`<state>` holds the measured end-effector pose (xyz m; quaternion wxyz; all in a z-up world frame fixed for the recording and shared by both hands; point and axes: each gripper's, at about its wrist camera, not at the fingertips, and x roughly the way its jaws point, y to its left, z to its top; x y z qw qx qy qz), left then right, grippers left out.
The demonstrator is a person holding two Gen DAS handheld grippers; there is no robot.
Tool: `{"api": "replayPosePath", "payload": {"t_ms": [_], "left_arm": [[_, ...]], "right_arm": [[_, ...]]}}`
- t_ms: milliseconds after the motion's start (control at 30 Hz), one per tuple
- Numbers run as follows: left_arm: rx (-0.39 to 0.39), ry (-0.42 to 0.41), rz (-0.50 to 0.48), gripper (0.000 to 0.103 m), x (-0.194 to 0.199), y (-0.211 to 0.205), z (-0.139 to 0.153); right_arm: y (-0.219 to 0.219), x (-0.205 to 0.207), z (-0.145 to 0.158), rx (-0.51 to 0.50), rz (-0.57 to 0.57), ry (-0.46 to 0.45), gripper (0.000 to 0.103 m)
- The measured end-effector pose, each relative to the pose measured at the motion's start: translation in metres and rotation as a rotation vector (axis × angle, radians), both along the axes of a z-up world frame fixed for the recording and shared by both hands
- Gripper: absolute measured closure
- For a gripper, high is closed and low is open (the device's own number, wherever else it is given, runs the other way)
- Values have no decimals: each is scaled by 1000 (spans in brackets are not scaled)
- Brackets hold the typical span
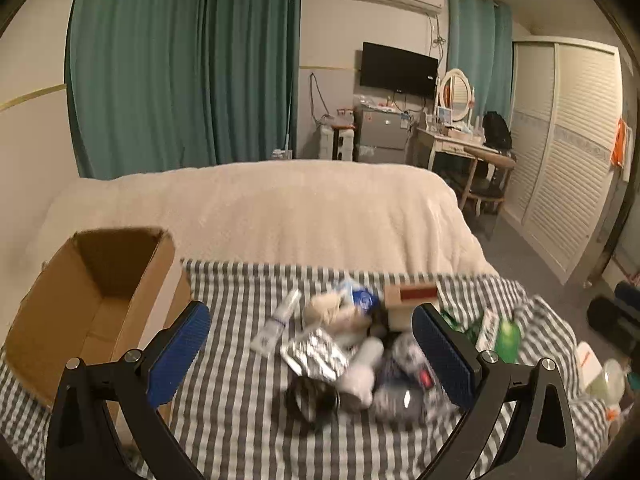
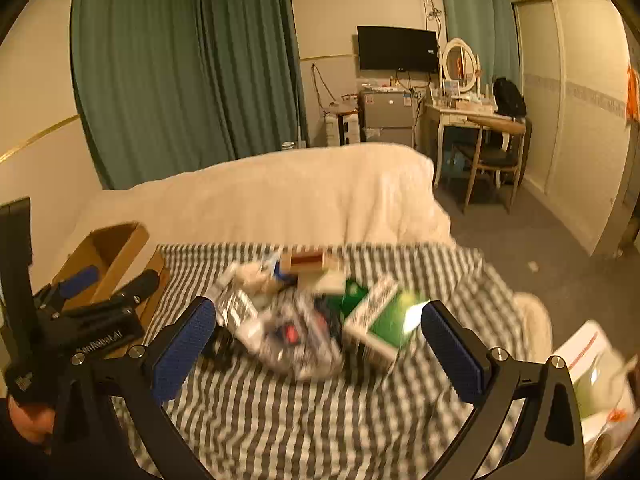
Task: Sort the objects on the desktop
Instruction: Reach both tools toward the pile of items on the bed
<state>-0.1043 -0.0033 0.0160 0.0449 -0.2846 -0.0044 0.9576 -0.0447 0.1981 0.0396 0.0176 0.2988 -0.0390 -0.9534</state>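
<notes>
A blurred pile of small objects lies on a grey-and-white striped cloth (image 1: 240, 420): a white tube (image 1: 276, 322), a foil pack (image 1: 314, 354), a white bottle (image 1: 362, 364), a tan box (image 1: 408, 300), a green bottle (image 1: 507, 338). My left gripper (image 1: 312, 354) is open and empty above the pile. My right gripper (image 2: 320, 346) is open and empty above a green-and-white box (image 2: 376, 324) and a crumpled printed bag (image 2: 300, 340). The left gripper also shows in the right wrist view (image 2: 112, 278).
An open cardboard box (image 1: 92, 304) stands at the cloth's left edge; it also shows in the right wrist view (image 2: 116, 256). A cream blanket (image 1: 280, 208) covers the bed behind. More items (image 1: 600, 372) lie at the right edge. A dressing table (image 1: 460, 148) stands far right.
</notes>
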Motion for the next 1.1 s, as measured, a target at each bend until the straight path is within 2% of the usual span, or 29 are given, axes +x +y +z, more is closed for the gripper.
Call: {"api": "replayPosePath", "payload": {"t_ms": [100, 167, 200, 267, 367, 467, 533, 633, 800, 1000, 1100], "left_arm": [[-28, 11, -10, 0, -15, 3, -24], [-45, 16, -4, 0, -14, -2, -53], [-60, -7, 12, 0, -14, -6, -75], [-75, -71, 31, 0, -19, -7, -101], [-45, -211, 21, 0, -26, -8, -130], [-49, -200, -2, 0, -21, 0, -135], [-59, -201, 0, 0, -19, 1, -142], [-50, -259, 14, 0, -24, -1, -150], [-48, -291, 39, 0, -33, -5, -163], [-36, -305, 30, 0, -33, -6, -167], [-50, -312, 15, 4, -34, -2, -170]], "right_arm": [[-1, -31, 12, 28, -30, -6, 0], [4, -40, 0, 10, -82, 8, 0], [6, -38, -9, -2, -106, 17, 0], [13, -33, -38, -45, -145, 16, 0], [19, -48, -75, -59, -155, -98, 0], [21, -57, -84, -21, -186, -119, 0], [26, -58, -92, -42, -205, -131, 0], [38, -66, -105, -92, -240, -151, 0], [48, -86, -129, -159, -289, -223, 0], [50, -108, -151, -158, -360, -279, 0], [48, -114, -162, -161, -365, -302, 0]]}}
